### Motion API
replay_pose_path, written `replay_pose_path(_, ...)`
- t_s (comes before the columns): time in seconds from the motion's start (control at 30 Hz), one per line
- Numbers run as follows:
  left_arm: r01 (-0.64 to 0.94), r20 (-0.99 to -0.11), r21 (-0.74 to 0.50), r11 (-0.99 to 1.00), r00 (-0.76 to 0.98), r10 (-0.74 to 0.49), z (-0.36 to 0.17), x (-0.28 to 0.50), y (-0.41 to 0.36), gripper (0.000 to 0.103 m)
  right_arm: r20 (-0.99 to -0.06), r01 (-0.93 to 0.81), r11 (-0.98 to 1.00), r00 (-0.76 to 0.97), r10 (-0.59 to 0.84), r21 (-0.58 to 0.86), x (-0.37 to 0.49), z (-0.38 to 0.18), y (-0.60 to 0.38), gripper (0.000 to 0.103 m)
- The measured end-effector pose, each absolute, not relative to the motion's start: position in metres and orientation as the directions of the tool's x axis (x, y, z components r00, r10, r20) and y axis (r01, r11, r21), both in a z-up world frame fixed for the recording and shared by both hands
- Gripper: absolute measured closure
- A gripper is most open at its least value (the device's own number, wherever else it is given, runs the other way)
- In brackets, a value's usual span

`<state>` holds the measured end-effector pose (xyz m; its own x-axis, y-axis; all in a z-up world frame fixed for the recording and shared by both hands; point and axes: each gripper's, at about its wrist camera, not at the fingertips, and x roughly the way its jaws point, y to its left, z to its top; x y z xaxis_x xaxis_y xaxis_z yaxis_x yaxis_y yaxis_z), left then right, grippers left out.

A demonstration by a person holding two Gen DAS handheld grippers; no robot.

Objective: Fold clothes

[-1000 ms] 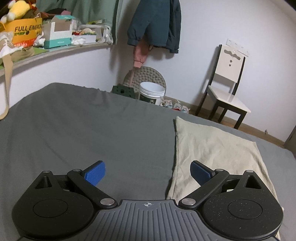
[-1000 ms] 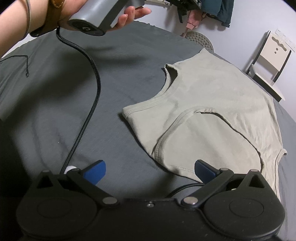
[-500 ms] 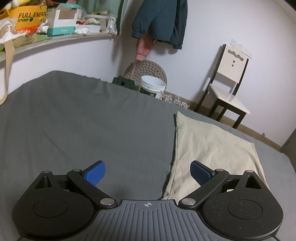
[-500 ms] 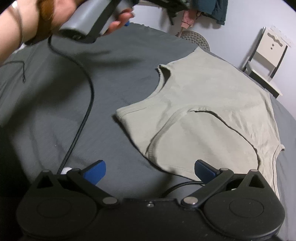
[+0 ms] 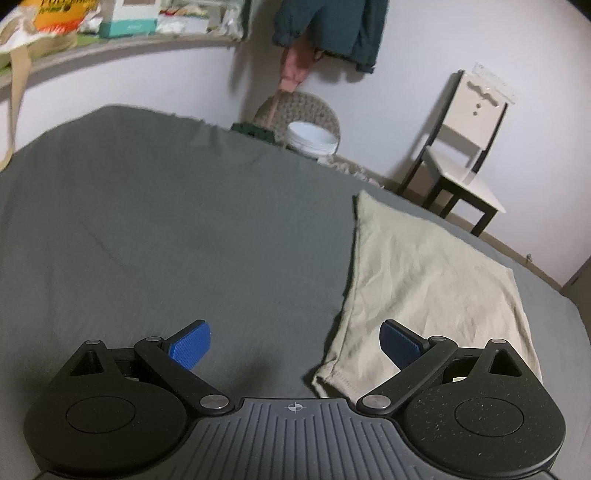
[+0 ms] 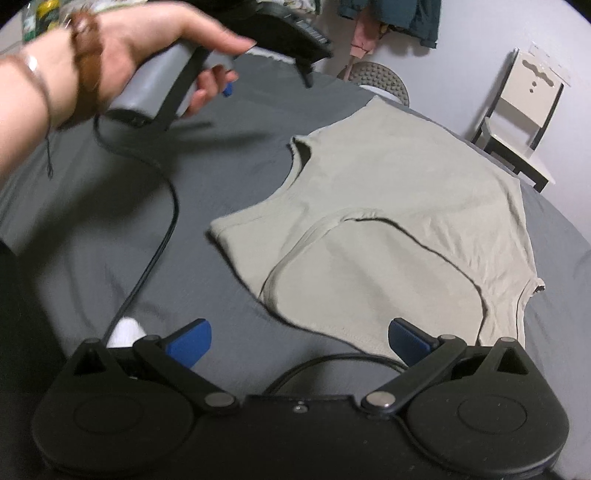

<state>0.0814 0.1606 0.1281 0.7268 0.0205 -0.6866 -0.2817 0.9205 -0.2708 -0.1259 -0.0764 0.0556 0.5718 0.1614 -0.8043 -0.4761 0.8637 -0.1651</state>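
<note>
Home bedroom: grey-sheeted bed point(image 5: 184, 221), hanging jacket point(image 5: 332, 29), chair point(image 5: 461, 147).

We see the person's hand point(image 6: 122, 62) smeared by motion blur, forearm cut by the left edge. Shelf clutter point(image 5: 125, 18) blurred and cropped at the top; lettering unreadable. Tank top point(image 5: 432, 288): near hem hidden behind the left gripper's body.

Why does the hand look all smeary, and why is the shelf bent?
Right wrist view: the hand is motion-blurred, while the shirt is sharper. Left wrist view: the fisheye lens bends the shelf, and that top corner looks soft.
</note>
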Motion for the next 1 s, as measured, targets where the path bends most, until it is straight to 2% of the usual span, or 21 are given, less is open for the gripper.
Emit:
replay_pose_path(0.37, -0.246, -0.666, -0.319, 0.915, 0.745, -0.032, 0.127, 0.084, 0.160, 0.005, -0.821, -0.497, 0.853, 0.546, 0.166, -0.158, -0.128, 0.046, -0.065, 0.000)
replay_pose_path(0.77, -0.181, -0.673, -0.292, 0.939, 0.737, -0.067, 0.129, 0.087, 0.149, 0.005, -0.833, -0.489, 0.862, 0.526, 0.171, -0.132, -0.125, 0.041, -0.067, 0.000)
replay_pose_path(1.0, -0.169, -0.688, -0.349, 0.922, 0.714, -0.129, 0.125, 0.090, 0.149, 0.004, -0.829, -0.496, 0.854, 0.537, 0.156, -0.161, -0.124, 0.040, -0.065, 0.000)
